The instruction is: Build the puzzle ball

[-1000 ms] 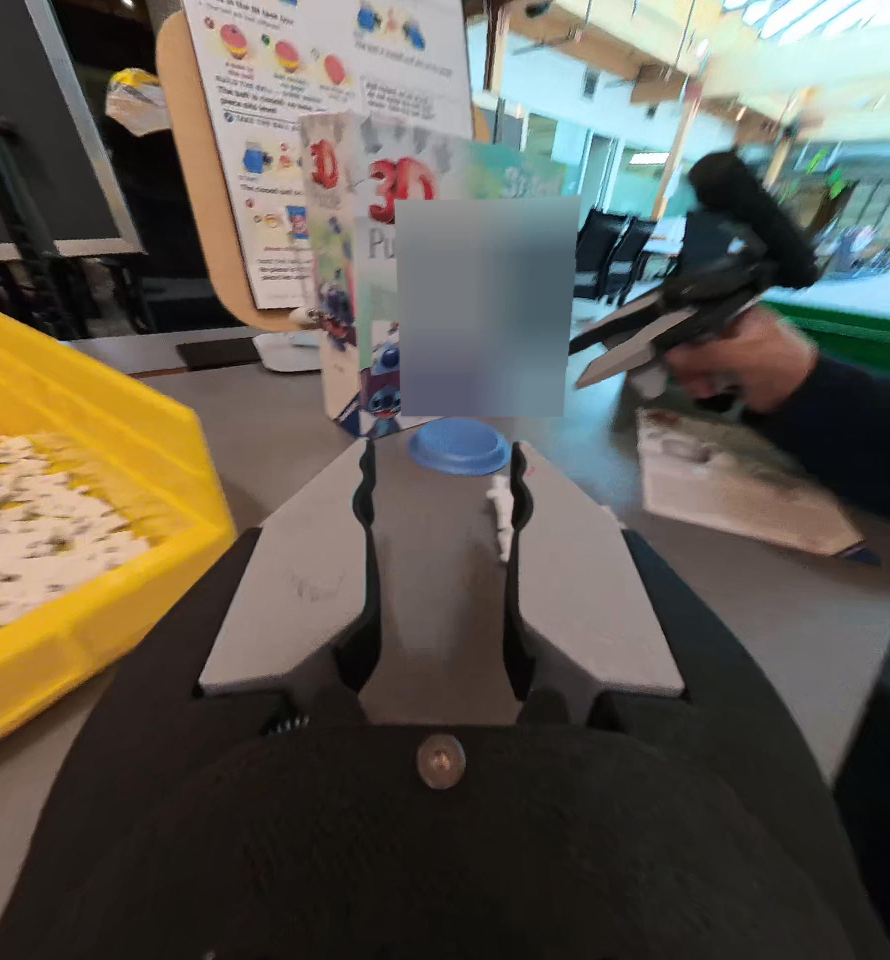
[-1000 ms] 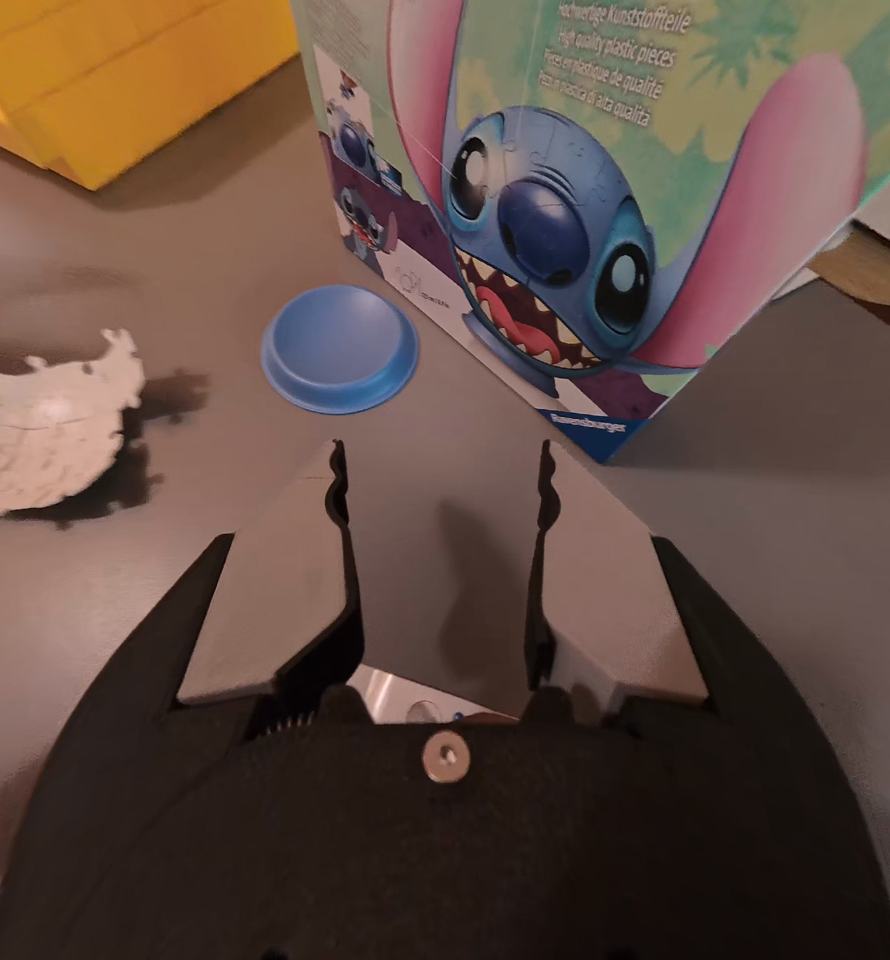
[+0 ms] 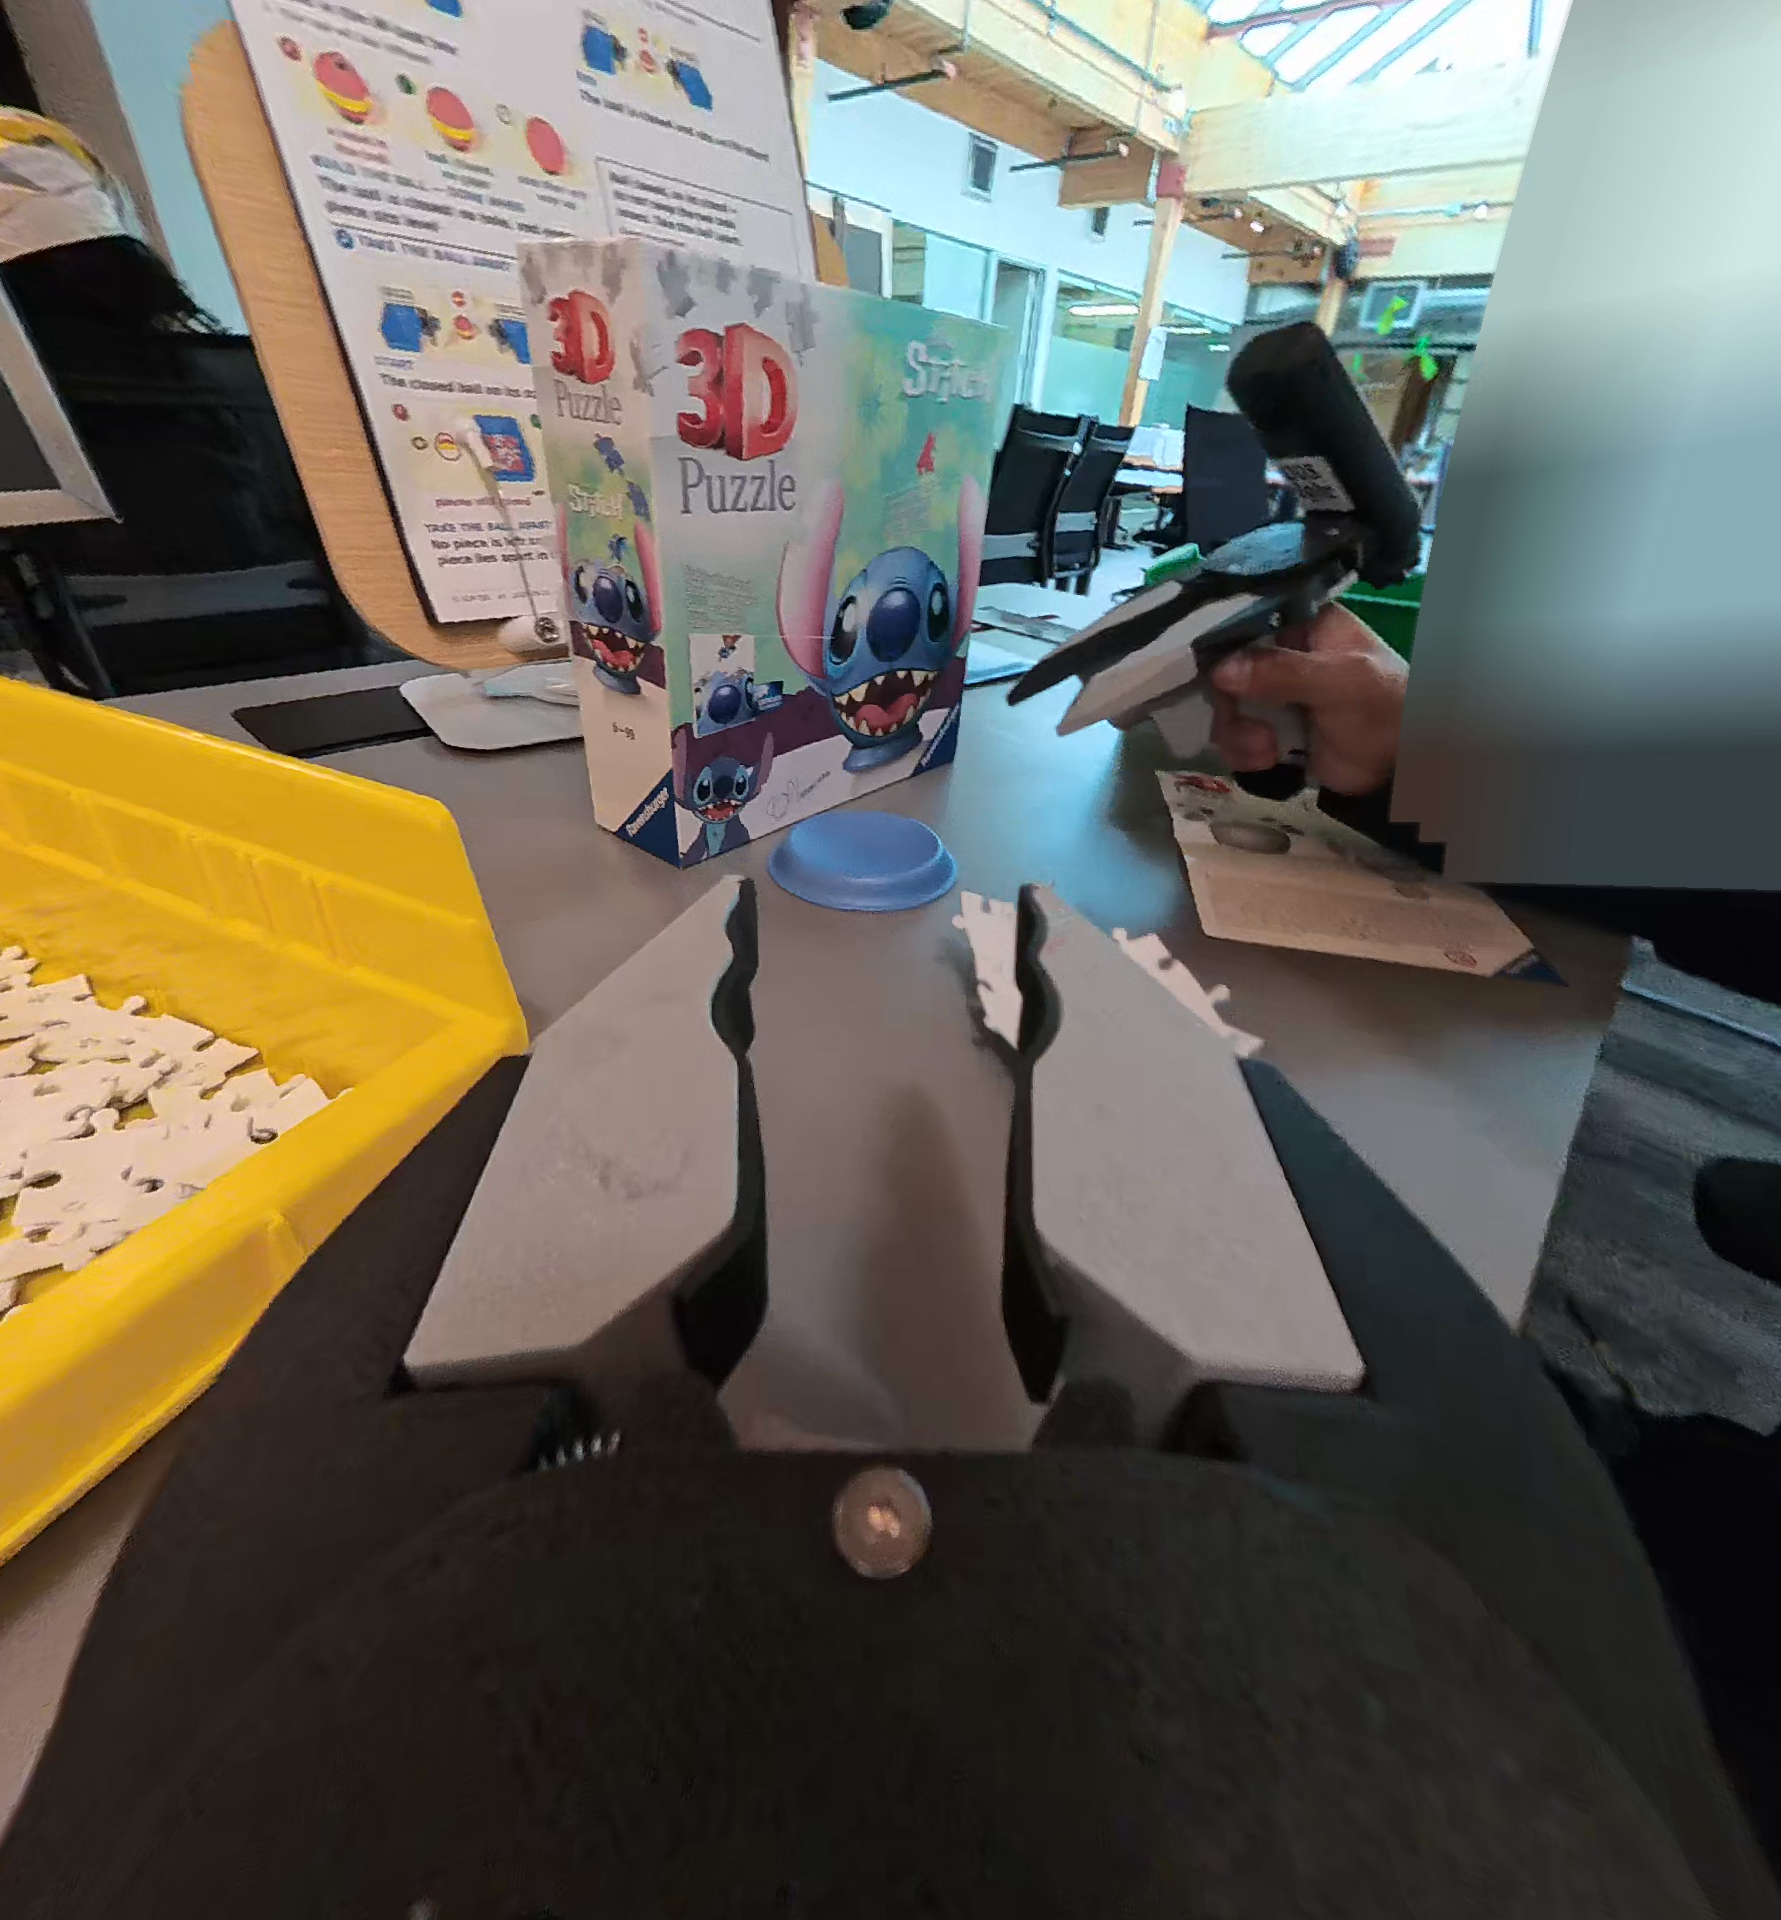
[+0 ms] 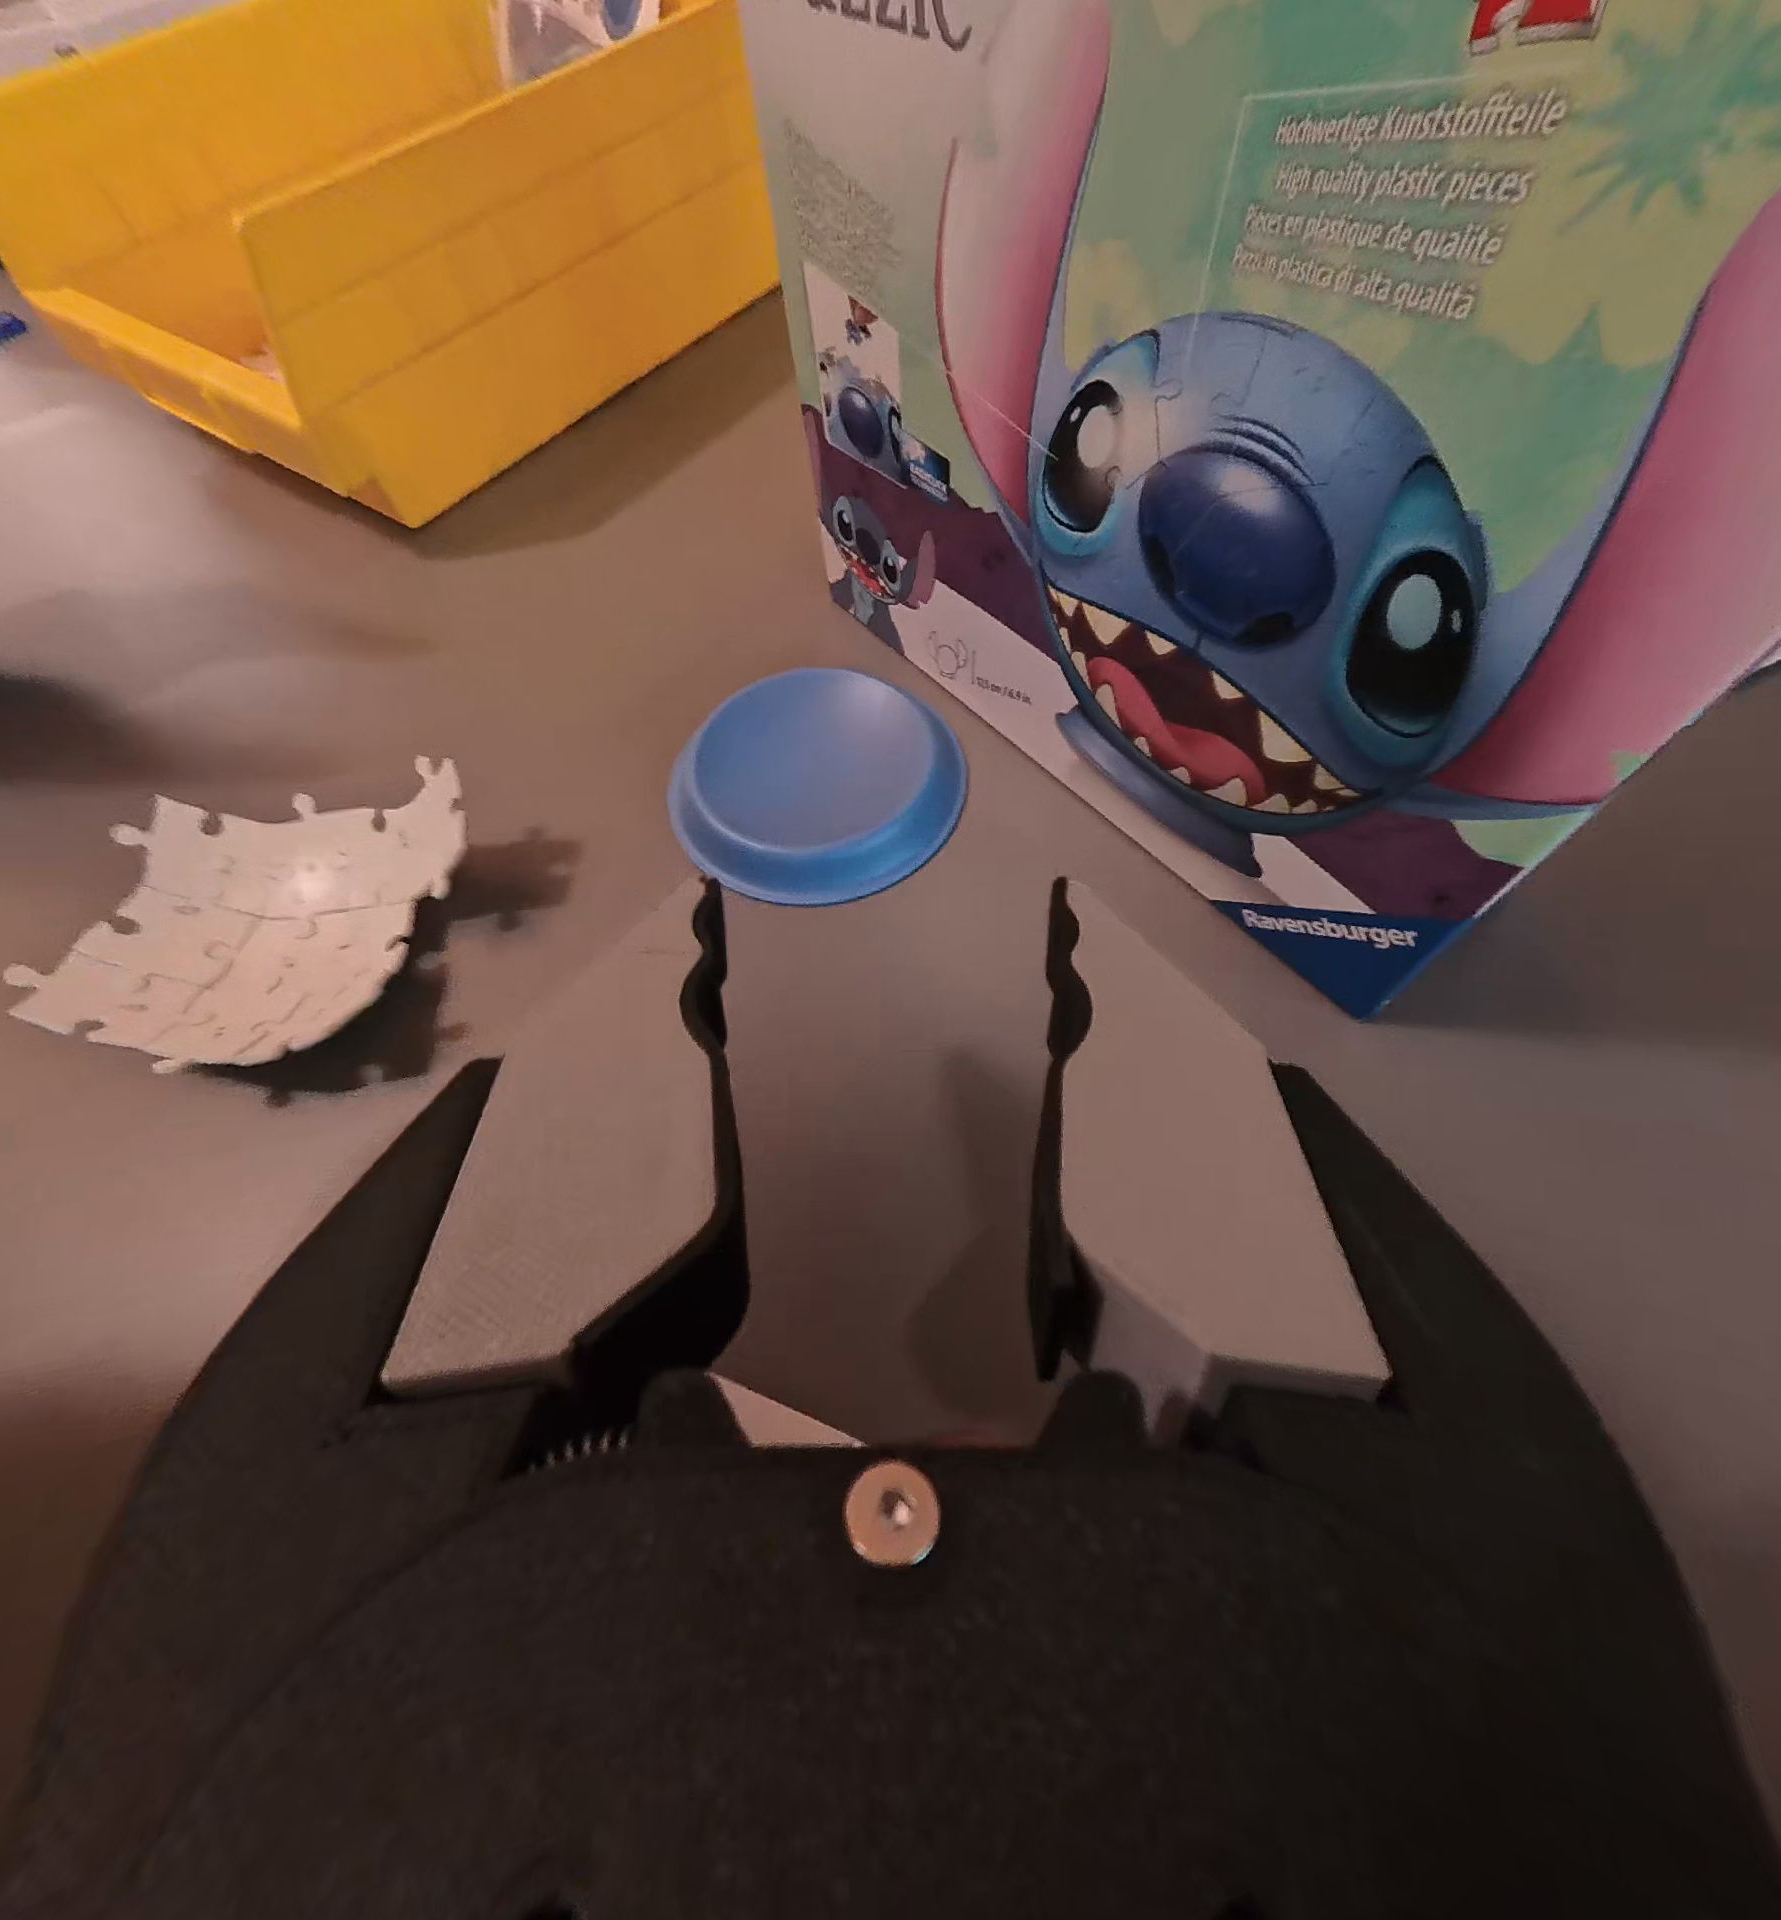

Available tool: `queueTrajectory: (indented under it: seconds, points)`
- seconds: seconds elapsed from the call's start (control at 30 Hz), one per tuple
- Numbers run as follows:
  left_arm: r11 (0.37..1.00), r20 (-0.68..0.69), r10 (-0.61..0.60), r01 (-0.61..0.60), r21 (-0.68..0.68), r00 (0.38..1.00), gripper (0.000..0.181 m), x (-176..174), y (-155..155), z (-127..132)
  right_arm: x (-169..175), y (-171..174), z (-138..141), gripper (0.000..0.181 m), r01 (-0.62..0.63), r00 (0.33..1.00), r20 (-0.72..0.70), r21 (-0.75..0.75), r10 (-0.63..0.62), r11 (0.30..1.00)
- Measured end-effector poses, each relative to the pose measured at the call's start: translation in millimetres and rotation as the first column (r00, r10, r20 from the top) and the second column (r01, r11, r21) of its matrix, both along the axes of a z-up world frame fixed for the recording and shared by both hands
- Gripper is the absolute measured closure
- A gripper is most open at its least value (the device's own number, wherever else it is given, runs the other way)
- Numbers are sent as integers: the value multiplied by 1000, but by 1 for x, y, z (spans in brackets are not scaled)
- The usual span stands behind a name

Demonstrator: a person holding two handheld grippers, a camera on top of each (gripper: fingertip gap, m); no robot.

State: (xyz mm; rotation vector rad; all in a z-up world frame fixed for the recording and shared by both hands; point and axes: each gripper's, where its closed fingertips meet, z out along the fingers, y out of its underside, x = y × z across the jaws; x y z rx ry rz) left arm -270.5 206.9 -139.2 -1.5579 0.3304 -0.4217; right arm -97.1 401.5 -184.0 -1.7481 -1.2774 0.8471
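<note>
L gripper (image 3: 881, 914) sits low over the grey table (image 3: 574, 883), jaws parted w/ a clear gap, nothing between them. Just past its R fingertip, partly hidden behind it, lies the curved white shell of joined puzzle pieces (image 3: 990, 977), white backs up. To its L, close by, a yellow bin (image 3: 242, 935) w/ loose white pieces (image 3: 65, 1122) inside. Ahead of the tips: blue round stand (image 3: 862, 860), then the puzzle box (image 3: 792, 582) upright right behind it. Further back, an instruction sheet (image 3: 512, 260) on a board.

R gripper (image 4: 881, 899) is up off the table, angled down, jaws apart & empty. Stand (image 4: 816, 784) just beyond its L fingertip; shell (image 4: 242, 935) off to its L, apart from the stand; box (image 4: 1281, 468) ahead-R; bin (image 4: 398, 270) far ahead-L. A leaflet (image 3: 1322, 894) lies on the table under the R gripper, seen from L wrist view.
</note>
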Motion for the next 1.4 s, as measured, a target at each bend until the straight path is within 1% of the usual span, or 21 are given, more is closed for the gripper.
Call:
queueTrajectory:
  seconds: [0.07,0.13,0.23,0.37,0.43,0.53,0.6,0.7,0.9,0.97,1.0,1.07,1.1,1.13,1.17,1.2,1.23,1.27,1.3,1.33,1.4]
  points:
    - [1000,-17,-19,19,6,1000,133,-2,-8,0,3,5,-6,122,14,999,39,46,-16,999]
    - [1000,4,-19,19,20,1000,132,-10,-12,3,6,8,-13,120,20,997,73,59,-25,998]
    - [999,37,-52,51,14,998,133,-10,-14,4,3,4,-25,120,-7,996,87,-11,8,1000]
    - [993,-8,-114,114,-32,993,134,2,-13,-4,-1,-2,-42,129,-57,991,118,-57,63,997]
    - [992,-4,-128,128,-20,992,140,3,-15,-2,-2,-7,-48,124,-94,984,146,-69,103,993]
    - [988,27,-155,154,20,988,156,2,-20,5,-3,-12,-45,133,-129,982,129,-55,135,990]
    - [986,51,-167,167,19,985,155,1,-21,6,-4,-13,-43,142,-144,982,118,-51,149,988]
    - [987,79,-160,158,32,984,155,-3,-23,9,-4,-14,-43,142,-155,980,114,-62,162,986]
    - [989,73,-129,123,77,989,154,-12,-33,14,-5,-16,-45,141,-172,976,131,-41,176,984]
    - [990,108,-138,132,57,985,153,-19,-32,14,-5,-16,-48,140,-167,973,153,-32,170,985]
    - [993,100,-117,115,22,988,154,-27,-26,10,-6,-16,-49,139,-168,972,162,-27,170,985]
    - [996,11,23,-22,-86,1000,146,-63,-4,10,-6,-15,-50,139,-163,971,172,-19,163,987]
    - [987,-23,38,-41,-156,999,141,-77,5,18,-6,-15,-50,138,-160,972,171,-15,160,987]
    - [966,-35,-9,0,-258,999,137,-84,10,25,-5,-15,-49,138,-157,973,167,-12,157,988]
    - [929,-44,-72,51,-368,996,132,-88,13,29,-5,-14,-48,138,-153,975,160,-12,153,988]
    - [900,-81,-105,61,-432,991,129,-97,22,33,-5,-14,-47,138,-152,977,152,-14,152,988]
    - [889,-164,-80,-4,-457,983,132,-115,38,32,-5,-14,-45,138,-152,978,142,-18,153,988]
    - [870,-271,-42,-98,-484,962,135,-138,57,25,-5,-13,-44,137,-152,979,132,-23,153,988]
    - [822,-351,-43,-166,-545,935,135,-157,73,10,-5,-13,-43,137,-151,981,123,-29,153,988]
    - [754,-378,-95,-181,-631,921,134,-167,84,-9,-5,-13,-42,137,-149,982,114,-36,152,988]
    - [620,-332,-240,-119,-775,912,138,-166,93,-43,-4,-12,-40,137,-146,984,99,-48,150,988]
